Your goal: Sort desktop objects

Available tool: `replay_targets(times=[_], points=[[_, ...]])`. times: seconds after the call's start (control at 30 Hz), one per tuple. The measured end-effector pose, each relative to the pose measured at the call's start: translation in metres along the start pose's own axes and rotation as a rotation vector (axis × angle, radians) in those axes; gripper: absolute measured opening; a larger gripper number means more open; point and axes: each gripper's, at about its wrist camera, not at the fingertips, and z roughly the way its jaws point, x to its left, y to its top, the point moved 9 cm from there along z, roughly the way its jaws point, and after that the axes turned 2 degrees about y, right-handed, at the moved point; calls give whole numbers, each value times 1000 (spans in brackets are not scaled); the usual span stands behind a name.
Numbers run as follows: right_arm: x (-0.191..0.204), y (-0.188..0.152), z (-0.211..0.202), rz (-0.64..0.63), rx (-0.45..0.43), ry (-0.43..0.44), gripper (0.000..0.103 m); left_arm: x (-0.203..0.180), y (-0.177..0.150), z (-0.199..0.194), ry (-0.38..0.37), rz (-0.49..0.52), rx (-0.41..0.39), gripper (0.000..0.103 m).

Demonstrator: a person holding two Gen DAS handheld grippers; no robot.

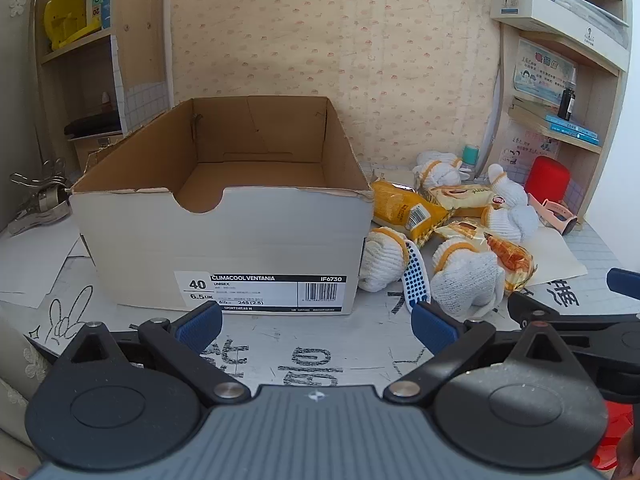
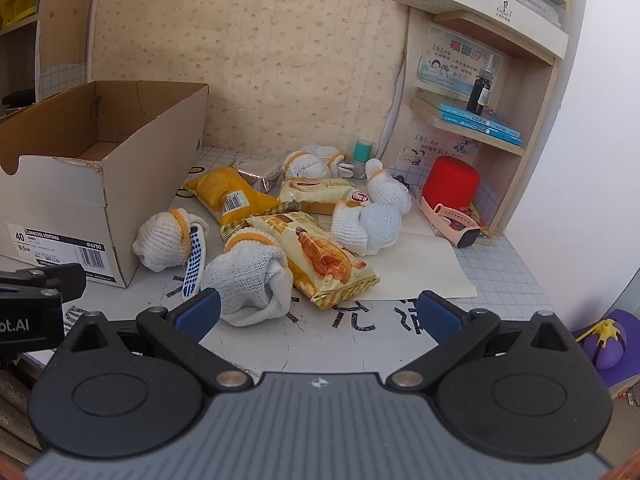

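An open cardboard shoe box (image 1: 224,236) (image 2: 60,200) stands on the desk with nothing inside. To its right lies a pile: several rolled white gloves with yellow cuffs (image 2: 248,284) (image 1: 468,280), a yellow snack bag (image 2: 232,196) (image 1: 404,208), a croissant packet (image 2: 324,260) (image 1: 512,260) and a blue-dotted white sock (image 2: 194,256) (image 1: 414,276). My left gripper (image 1: 316,326) hovers open in front of the box. My right gripper (image 2: 318,312) is open just before the nearest glove roll. Neither holds anything.
A red cylinder (image 2: 450,180) and a pink watch strap (image 2: 448,220) sit at the right by wooden shelves (image 2: 480,120) holding books and a dark bottle. A sheet of paper (image 2: 420,268) lies under the pile. Metal clips (image 1: 40,200) lie left of the box.
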Motion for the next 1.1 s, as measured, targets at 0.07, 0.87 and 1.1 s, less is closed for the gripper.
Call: replay_targets(times=[0.07, 0.87, 1.1], points=[[0, 2, -2, -2, -5, -1, 101, 1, 0, 0, -1, -1, 0, 103], [0, 6, -5, -7, -19, -5, 101, 1, -1, 2, 3, 6, 8, 103], [1, 5, -4, -8, -16, -4, 101, 1, -2, 2, 3, 3, 8, 103]])
